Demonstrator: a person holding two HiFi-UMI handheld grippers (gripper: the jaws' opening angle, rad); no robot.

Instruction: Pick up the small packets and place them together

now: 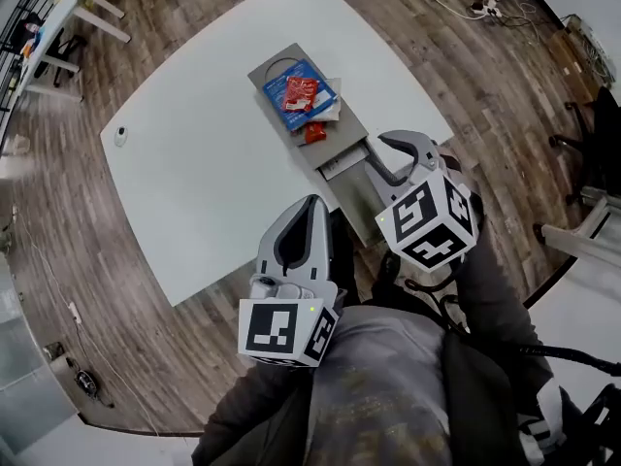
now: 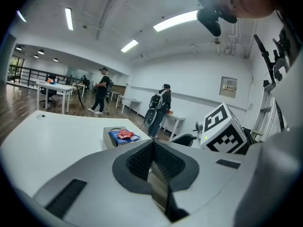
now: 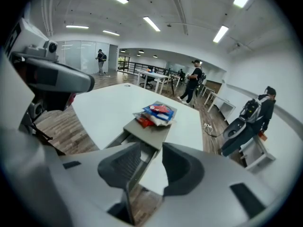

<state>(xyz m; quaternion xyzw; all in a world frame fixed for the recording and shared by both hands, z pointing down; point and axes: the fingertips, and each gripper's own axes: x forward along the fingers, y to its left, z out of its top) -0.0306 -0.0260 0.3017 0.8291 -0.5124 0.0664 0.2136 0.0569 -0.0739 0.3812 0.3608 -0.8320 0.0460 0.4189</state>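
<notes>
White table (image 1: pixel 223 153) on a wood plank floor (image 1: pixel 58 231). Grey flat tray (image 1: pixel 342 136) sits by the table's edge. Small pale object (image 1: pixel 120 136) lies alone near the opposite edge, too small to identify. Power strip with cables (image 1: pixel 482 8) on the floor beyond the table. Other white desks (image 1: pixel 58 22) top left. Person with a backpack (image 2: pixel 161 100) stands by a side desk, another person (image 2: pixel 101 96) stands further off. Ceiling strip lights (image 2: pixel 177 20) are lit.

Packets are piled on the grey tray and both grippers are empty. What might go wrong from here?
1. The packets lie in a loose pile, a small red packet poking out at its near side; a nudge may slide it off.
2. The tray reaches the table at its near edge, so a bump from the open right gripper or the shut left gripper might shove it over.
</notes>
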